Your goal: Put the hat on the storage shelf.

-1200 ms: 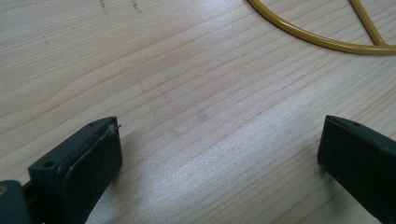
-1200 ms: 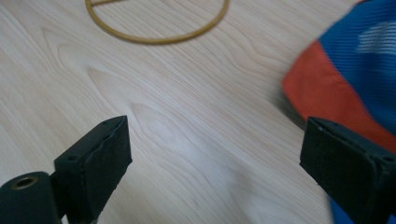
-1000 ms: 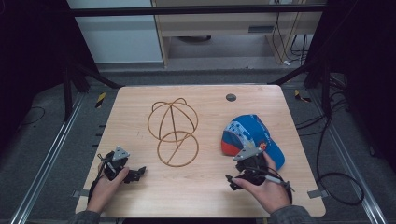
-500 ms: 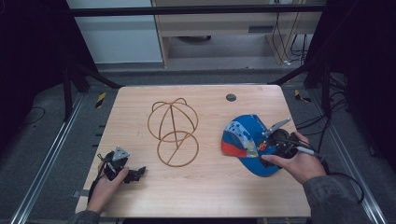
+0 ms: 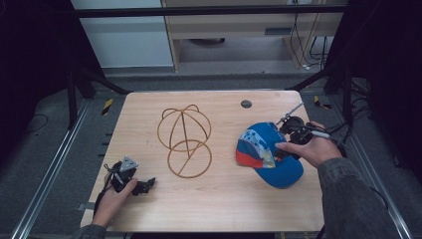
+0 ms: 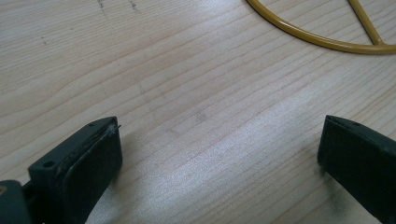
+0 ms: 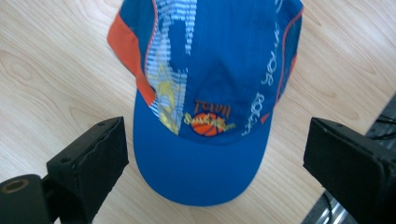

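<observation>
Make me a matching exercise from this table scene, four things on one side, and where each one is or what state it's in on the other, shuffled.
Things:
1. cap
2. wire stand
3. left gripper
4. right gripper

Places or states:
A. rests near the table's front left corner, jaws open
B. gold-coloured, at mid-table
C. blue and orange, on the table's right side
D. open, jaws either side of the brim

Pairs: 1-C, 2-B, 3-A, 4-D

The light wooden bench (image 5: 219, 209) carries a blue-and-orange fabric cap (image 5: 266, 154), right, and a yellow wire cap-shaped frame (image 5: 184, 142), centre.
</observation>
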Tool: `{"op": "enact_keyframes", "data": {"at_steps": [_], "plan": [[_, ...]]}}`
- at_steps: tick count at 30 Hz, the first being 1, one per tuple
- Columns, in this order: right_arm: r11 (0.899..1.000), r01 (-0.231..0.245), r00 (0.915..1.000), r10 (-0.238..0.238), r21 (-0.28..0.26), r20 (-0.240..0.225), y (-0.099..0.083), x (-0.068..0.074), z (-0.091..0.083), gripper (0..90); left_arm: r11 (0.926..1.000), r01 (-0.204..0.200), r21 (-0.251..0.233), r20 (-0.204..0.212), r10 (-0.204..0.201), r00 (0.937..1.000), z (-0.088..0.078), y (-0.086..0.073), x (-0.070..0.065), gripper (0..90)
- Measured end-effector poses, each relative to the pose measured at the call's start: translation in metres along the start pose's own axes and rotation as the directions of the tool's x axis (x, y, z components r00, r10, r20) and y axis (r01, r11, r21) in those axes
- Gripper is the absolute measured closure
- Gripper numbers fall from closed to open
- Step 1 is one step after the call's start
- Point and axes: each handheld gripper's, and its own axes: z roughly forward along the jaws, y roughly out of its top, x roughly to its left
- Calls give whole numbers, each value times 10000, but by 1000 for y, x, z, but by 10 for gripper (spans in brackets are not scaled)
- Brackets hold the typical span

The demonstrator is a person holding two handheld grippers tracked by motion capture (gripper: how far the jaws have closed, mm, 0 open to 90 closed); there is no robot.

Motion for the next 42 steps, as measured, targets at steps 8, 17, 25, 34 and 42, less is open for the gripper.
{"op": "enact_keyframes", "data": {"at_steps": [8, 17, 25, 34, 42], "plan": [[9997, -138, 9997, 134, -199, -219, 24, -7, 9, 93, 10000, -11, 5, 7, 11, 10000, 0, 0, 0, 0], [9991, -405, 9969, 412, 119, -675, 44, -12, 40, 76, 10000, -57, 2, 51, 57, 10000, 0, 0, 0, 0], [9984, -492, 9980, 502, 287, -375, 55, -17, 63, 67, 9999, -123, 9, 103, 122, 9999, 1, 1, 1, 0], [9978, -523, 9973, 543, 415, -485, 53, -19, 70, 90, 9999, -122, 4, 127, 122, 9998, 1, 1, 1, 0], [9980, -492, 9963, 518, 387, -684, 50, -22, 71, 216, 9999, -124, 2, 125, 124, 9998, 1, 1, 1, 0]]}}
